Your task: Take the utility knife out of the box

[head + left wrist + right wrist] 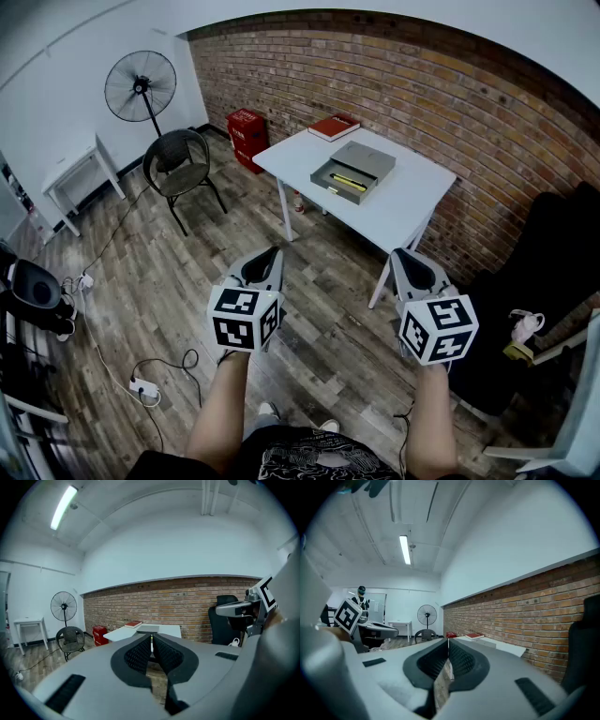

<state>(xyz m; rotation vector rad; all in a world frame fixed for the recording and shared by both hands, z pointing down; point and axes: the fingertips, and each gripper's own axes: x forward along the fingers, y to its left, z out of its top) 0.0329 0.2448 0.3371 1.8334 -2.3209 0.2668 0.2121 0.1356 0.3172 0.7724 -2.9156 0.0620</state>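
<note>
**Head view.** At 12 o'clock, against the brick wall (450,84): white table (412,202) carrying an open grey box (353,170). Inside the box, lying flat: yellow utility knife (349,182). At 11 o'clock of the box, on the same table: red book (334,127). At 7 o'clock of the frame: left gripper (272,253), clenched, well apart from the table. At 5 o'clock: right gripper (401,255), also clenched and clear of the box. Between 10 and 11 o'clock: black chair (178,164), standing fan (141,86), red crate (247,136).

**Left gripper view.** Jaws pressed together, nothing between the pads. Straight past the tips, at 12 o'clock: table with box and book. Knife not discernible from this angle. At 3 o'clock: right gripper.

**Right gripper view.** Jaws closed tip to tip, empty, with only floor (443,686) visible through the thin slit below the tips. At 1 o'clock beyond the tips: table and book. At 9 o'clock: left gripper.
</note>
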